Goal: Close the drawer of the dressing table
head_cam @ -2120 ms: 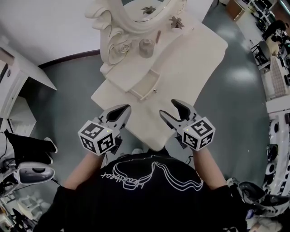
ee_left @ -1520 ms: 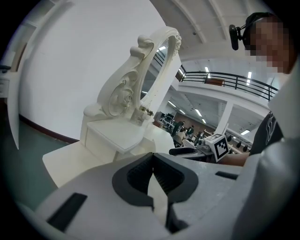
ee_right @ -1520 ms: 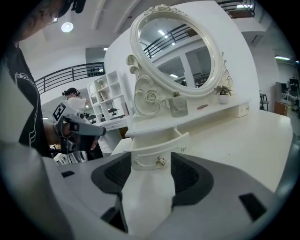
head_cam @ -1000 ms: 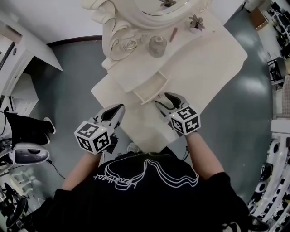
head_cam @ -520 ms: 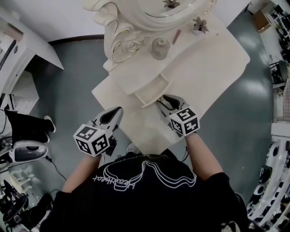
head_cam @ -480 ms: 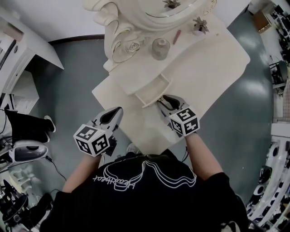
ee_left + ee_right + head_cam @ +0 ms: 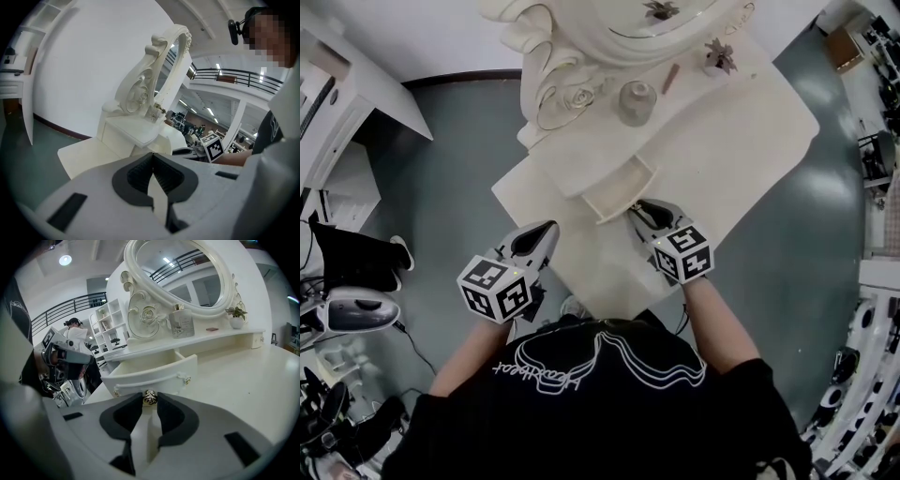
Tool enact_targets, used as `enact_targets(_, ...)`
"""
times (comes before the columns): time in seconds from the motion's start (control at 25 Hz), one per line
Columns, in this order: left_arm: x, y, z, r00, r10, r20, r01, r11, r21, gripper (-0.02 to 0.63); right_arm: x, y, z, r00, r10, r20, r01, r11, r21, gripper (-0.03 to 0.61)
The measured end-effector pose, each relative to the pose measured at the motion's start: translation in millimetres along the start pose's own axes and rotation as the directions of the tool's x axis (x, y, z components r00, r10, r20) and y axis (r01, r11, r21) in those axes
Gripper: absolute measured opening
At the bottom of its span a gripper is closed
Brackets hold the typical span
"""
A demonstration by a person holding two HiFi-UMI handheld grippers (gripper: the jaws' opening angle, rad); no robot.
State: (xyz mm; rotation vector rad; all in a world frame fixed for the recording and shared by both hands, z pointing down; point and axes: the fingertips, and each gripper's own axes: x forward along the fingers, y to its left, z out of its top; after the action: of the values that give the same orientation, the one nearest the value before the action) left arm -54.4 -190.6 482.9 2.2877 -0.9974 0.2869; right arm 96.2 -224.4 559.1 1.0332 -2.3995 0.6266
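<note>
The white dressing table [image 7: 722,131] has its small drawer [image 7: 619,195] pulled out under the mirror shelf. In the right gripper view the drawer front [image 7: 150,373] is close ahead, with a gold knob [image 7: 150,398] at its middle. My right gripper [image 7: 150,402] is closing its jaws, and the knob sits between the tips with both pads against it. In the head view the right gripper [image 7: 636,212] touches the drawer's front. My left gripper [image 7: 546,231] hovers at the table's near left corner, shut [image 7: 153,157] and empty.
On the shelf stand an oval mirror [image 7: 609,28], a glass bottle [image 7: 636,101], a small potted plant [image 7: 719,58] and a slim brown stick [image 7: 669,77]. A white cabinet [image 7: 347,103] and a grey appliance [image 7: 352,309] sit at the left on the grey floor.
The right gripper has come forward from the table's near edge to the drawer front, and its jaws have narrowed around the knob. The left gripper has hardly moved.
</note>
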Motion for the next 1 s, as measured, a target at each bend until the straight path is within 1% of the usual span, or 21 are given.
enact_targets(0.52, -8.0, 4.5, -5.6, 1.0, 0.016, -0.009, -0.016, 1.0, -0.018, 0.003, -2.5, 0.0, 0.8, 1.0, -0.01, -0.016, 0.011, 1.0, 0.016, 0.1)
enact_targets(1.0, -15.4, 12.6, -6.1, 1.0, 0.028, -0.008, -0.028, 0.999, -0.03, 0.003, 0.7, 1.7, 10.7, 1.0, -0.006, -0.006, 0.006, 0.999, 0.033, 0.098)
